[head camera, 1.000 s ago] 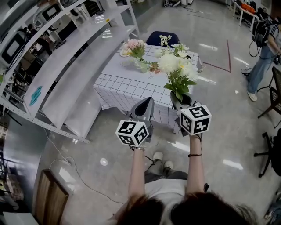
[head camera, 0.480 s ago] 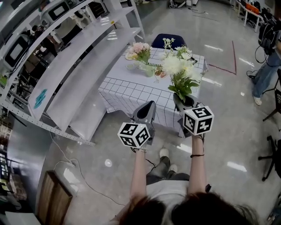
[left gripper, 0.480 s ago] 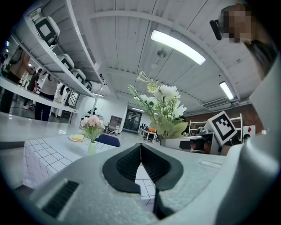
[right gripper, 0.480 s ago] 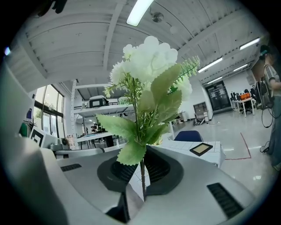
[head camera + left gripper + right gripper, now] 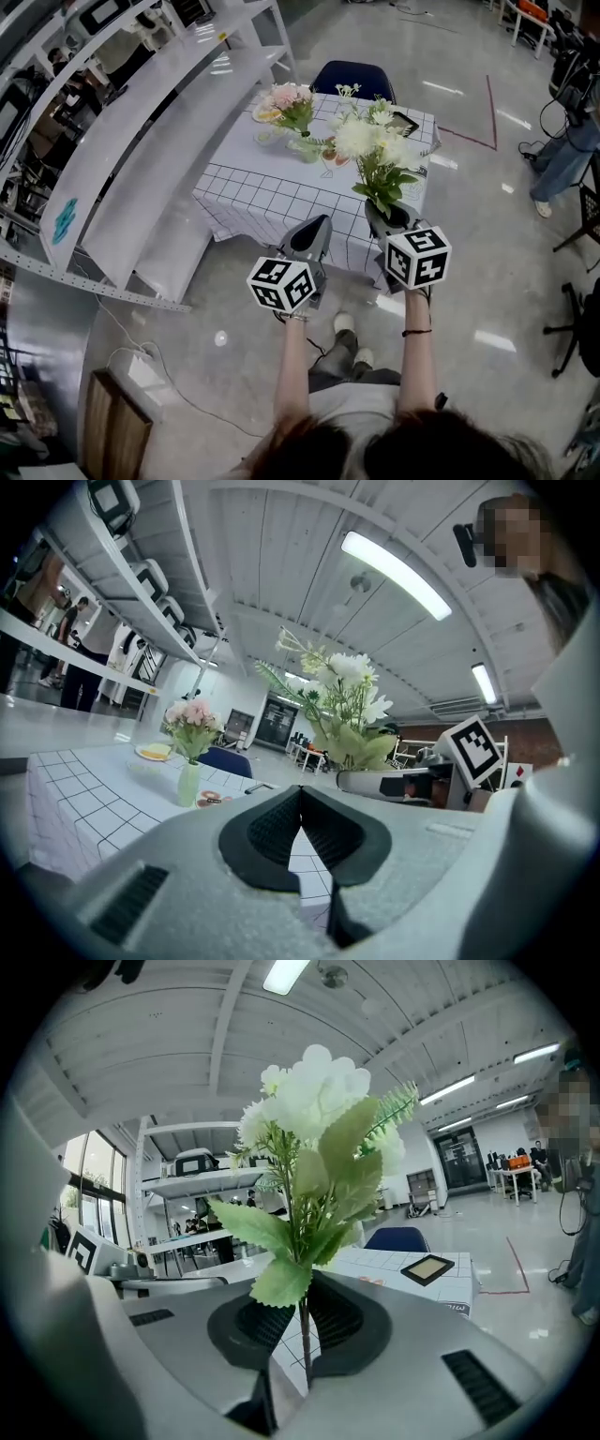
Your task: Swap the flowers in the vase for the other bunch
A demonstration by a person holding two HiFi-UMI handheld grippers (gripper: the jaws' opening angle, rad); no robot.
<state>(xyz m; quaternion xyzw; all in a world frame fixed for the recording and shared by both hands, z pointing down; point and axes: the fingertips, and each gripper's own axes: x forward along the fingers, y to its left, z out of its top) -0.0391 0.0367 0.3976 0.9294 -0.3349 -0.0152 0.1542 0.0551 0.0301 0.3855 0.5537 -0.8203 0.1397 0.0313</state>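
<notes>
A bunch of pink flowers point(image 5: 286, 97) stands in a pale green vase point(image 5: 187, 785) at the far side of the checked table point(image 5: 253, 192). My right gripper point(image 5: 387, 217) is shut on the thin stem point(image 5: 305, 1335) of a white bunch point(image 5: 375, 142) with green leaves, held upright in front of the table's near edge. To its left, my left gripper point(image 5: 311, 232) is shut with nothing between its pads. In the left gripper view the white bunch point(image 5: 342, 700) rises over the right gripper point(image 5: 394, 782).
Long white shelving point(image 5: 131, 141) runs along the left of the table. A blue chair point(image 5: 352, 75) stands behind it. A dark tablet point(image 5: 427, 1267) and a plate point(image 5: 153, 752) lie on the cloth. A person point(image 5: 567, 141) stands at the far right, near black chairs point(image 5: 581, 319).
Both grippers have moved together toward the table and sunk a little, the white bunch still in the right one. The table's near edge lies closer.
</notes>
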